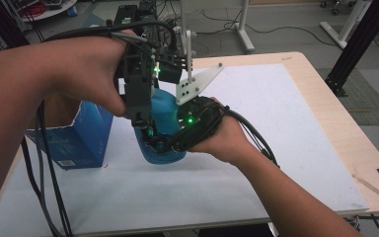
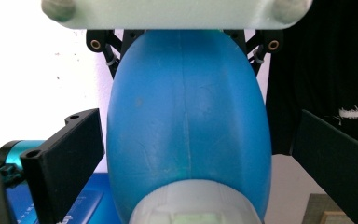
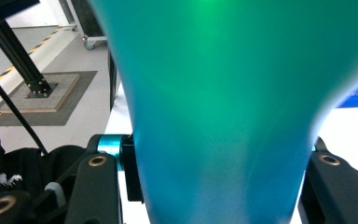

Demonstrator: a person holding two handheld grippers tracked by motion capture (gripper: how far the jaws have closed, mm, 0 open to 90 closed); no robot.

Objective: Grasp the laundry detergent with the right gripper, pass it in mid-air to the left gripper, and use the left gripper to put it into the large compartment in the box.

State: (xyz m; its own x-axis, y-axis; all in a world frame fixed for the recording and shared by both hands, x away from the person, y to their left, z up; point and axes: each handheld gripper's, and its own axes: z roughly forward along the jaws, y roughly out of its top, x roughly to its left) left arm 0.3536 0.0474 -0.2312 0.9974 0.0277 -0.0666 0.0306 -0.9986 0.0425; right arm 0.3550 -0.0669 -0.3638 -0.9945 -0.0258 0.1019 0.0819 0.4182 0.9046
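Observation:
A blue plastic bottle [image 1: 162, 113] is held above the white mat [image 1: 286, 148], near the table's middle. My right gripper [image 1: 170, 144] is shut on the bottle's lower body, and its grey plate [image 1: 197, 85] sticks up beside the bottle. The right gripper view has the bottle [image 3: 223, 102] squeezed between my right gripper's [image 3: 216, 186] jaws. My left gripper [image 1: 145, 126] comes down from above. In its own view my left gripper [image 2: 196, 123] has a jaw on each side of the bottle [image 2: 186, 84], near its pale cap [image 2: 191, 207], with narrow gaps, so it is open.
An open blue cardboard box [image 1: 86, 136] stands on the mat just left of the bottle. Black cables [image 1: 44, 168] hang from my left gripper along the left edge. A black frame post [image 1: 358, 44] stands off the table's far right corner.

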